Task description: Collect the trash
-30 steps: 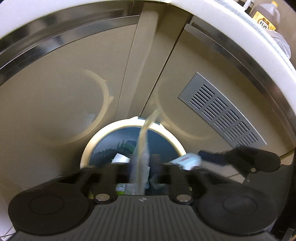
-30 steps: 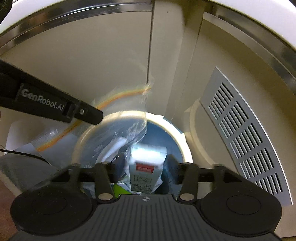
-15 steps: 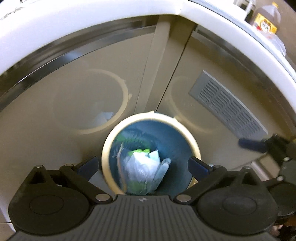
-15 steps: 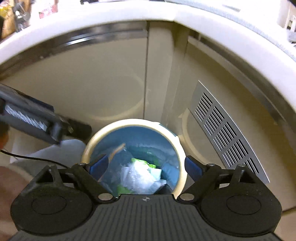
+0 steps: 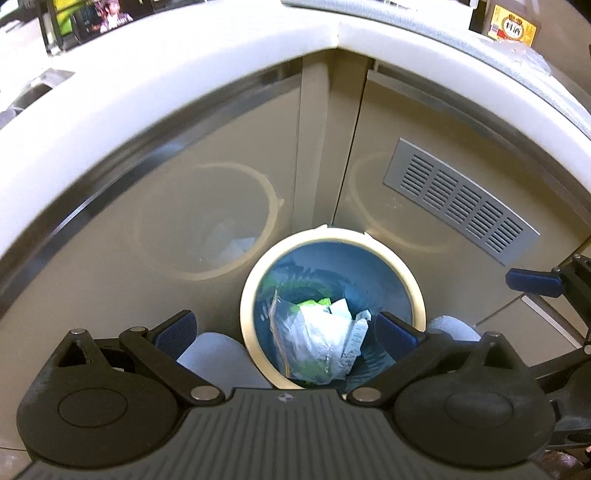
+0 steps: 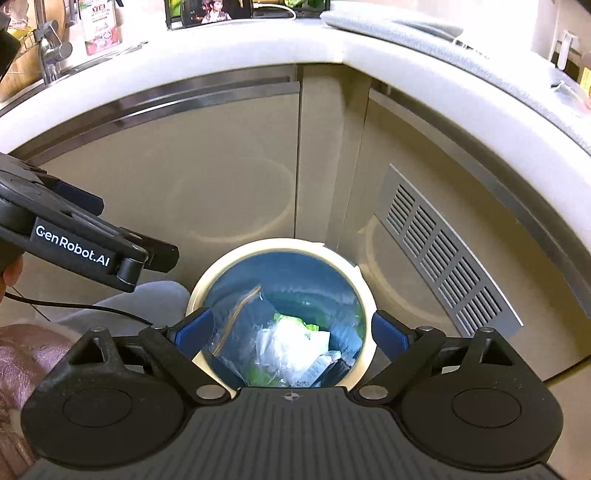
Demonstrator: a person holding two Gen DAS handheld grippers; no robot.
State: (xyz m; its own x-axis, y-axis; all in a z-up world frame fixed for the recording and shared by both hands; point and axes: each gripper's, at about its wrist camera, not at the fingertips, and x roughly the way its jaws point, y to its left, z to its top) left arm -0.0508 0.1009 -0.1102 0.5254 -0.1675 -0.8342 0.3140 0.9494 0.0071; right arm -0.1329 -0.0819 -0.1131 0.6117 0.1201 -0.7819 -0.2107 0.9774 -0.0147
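Left tongs (image 5: 284,328): spread wide, nothing between the blue pads, hanging over the bin and pointing down into it; the jaws have just been opening.
Right tongs (image 6: 291,330): spread too, empty, over the same bin; these jaws have also just been opening, and no trash is between them.
Worktop (image 5: 184,74): pale, thick-edged, wrapping round the corner high in both views.
Cupboard doors (image 6: 166,177): beige and glossy, meeting at the corner behind the bin, with faint reflections of the bin's rim on them.
Vent grille (image 6: 439,254): grey and slatted, set into the right-hand door.
Bin (image 5: 402,271): round, cream rim, blue liner, standing on the floor right in the corner of the cupboards.
Trash (image 5: 317,332): down inside the bin, a heap of crumpled white and green wrappers.
Clear bag (image 6: 240,325): see-through with an orange strip along its edge, lying against the left side of the heap, inside the bin.
Small carton (image 6: 325,363): white, printed, low in the heap near the right tongs' body; the print is too blurred to read.
Person: grey trouser legs (image 5: 218,350) either side of the bin, fingers (image 6: 13,271) behind the left tongs' handle.
Bottle (image 5: 511,22): yellow label, up on the worktop at the far right.
Tap (image 6: 51,48): metal, on the worktop at the far left.
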